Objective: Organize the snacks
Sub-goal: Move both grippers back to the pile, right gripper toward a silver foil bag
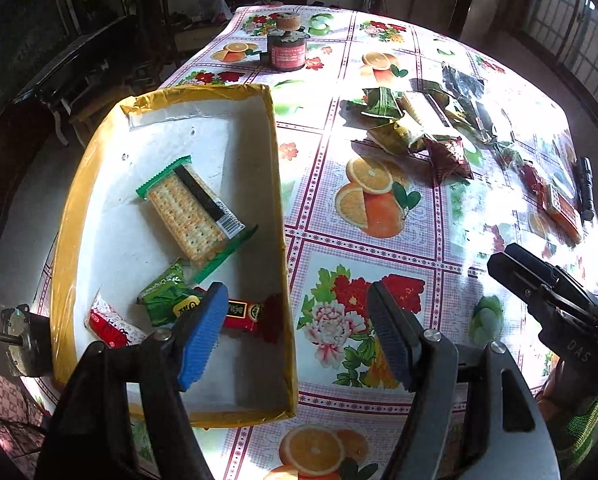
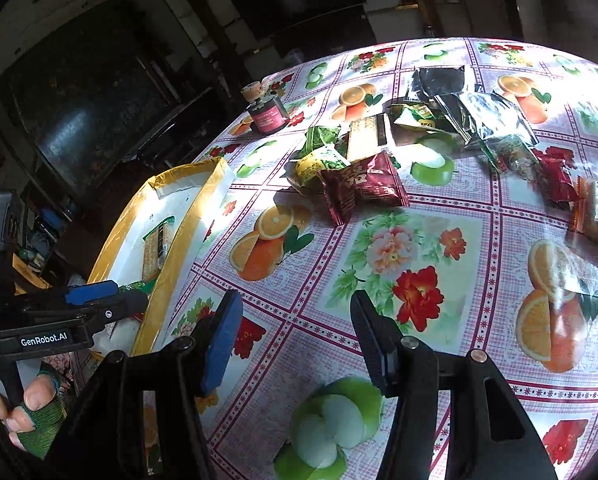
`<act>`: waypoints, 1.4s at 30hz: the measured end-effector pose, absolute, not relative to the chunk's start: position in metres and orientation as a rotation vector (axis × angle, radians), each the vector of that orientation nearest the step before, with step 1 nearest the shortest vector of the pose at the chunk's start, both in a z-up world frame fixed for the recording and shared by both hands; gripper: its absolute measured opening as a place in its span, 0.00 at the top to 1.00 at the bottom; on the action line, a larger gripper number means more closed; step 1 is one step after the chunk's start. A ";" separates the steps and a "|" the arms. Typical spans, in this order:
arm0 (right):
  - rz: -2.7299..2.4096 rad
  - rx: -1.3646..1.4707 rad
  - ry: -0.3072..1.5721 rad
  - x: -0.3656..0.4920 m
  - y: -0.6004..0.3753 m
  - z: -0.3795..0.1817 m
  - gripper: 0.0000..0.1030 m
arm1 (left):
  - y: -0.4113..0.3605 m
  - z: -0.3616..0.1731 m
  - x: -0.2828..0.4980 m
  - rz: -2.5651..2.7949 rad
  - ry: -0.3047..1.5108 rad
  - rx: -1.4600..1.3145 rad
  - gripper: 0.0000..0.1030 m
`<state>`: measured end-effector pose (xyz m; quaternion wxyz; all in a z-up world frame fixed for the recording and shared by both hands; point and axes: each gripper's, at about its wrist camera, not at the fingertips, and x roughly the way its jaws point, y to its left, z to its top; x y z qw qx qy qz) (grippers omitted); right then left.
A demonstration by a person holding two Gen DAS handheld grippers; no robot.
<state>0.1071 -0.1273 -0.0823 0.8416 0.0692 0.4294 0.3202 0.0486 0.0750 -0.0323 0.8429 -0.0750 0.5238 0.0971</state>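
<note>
- We see a long yellow box [image 1: 171, 216] with a white inside, lying on the left part of the table [image 1: 379, 216]. Its long side runs away from us, from the near table edge toward the far end.
- Inside the box lies a cracker pack [image 1: 191, 210] with green ends. It lies slanted, its long side going from far-left to near-right.
- Nearer to us in the box are a green snack [image 1: 163, 296], a red bar [image 1: 245, 314] lying crosswise, and a red and white packet [image 1: 107, 322] by the left wall.
- Our left gripper [image 1: 295, 332] is up above the near end of the box. Its blue finger is over the box and its black finger is over the tablecloth, so the box's right wall sits between them. The fingers are spread wide with nothing in them.
- Our right gripper [image 2: 295, 340] hangs over bare tablecloth, pointing toward the snack pile [image 2: 419, 140]. Its fingers are wide apart too, and hold nothing.
- The pile sits well apart from the box, to its right and farther off. A dark red pack [image 2: 363, 186] is the nearest one to our right gripper.
- There is open tablecloth between the box and the pile.
- A small dark jar [image 1: 287, 50] stands upright at the far end, beyond the box.
- A black flashlight [image 1: 586, 188] lies near the right table edge.
</note>
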 end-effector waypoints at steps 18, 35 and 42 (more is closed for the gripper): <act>0.529 0.279 0.860 0.116 -0.229 -0.081 0.41 | 0.014 -0.033 0.063 0.133 1.133 -0.078 0.26; 0.506 0.174 0.804 0.213 -0.202 -0.059 0.41 | 0.028 -0.039 0.162 0.185 1.109 -0.184 0.26; 0.473 0.067 0.767 0.284 -0.166 -0.045 0.41 | 0.049 -0.044 0.207 0.306 1.080 -0.265 0.26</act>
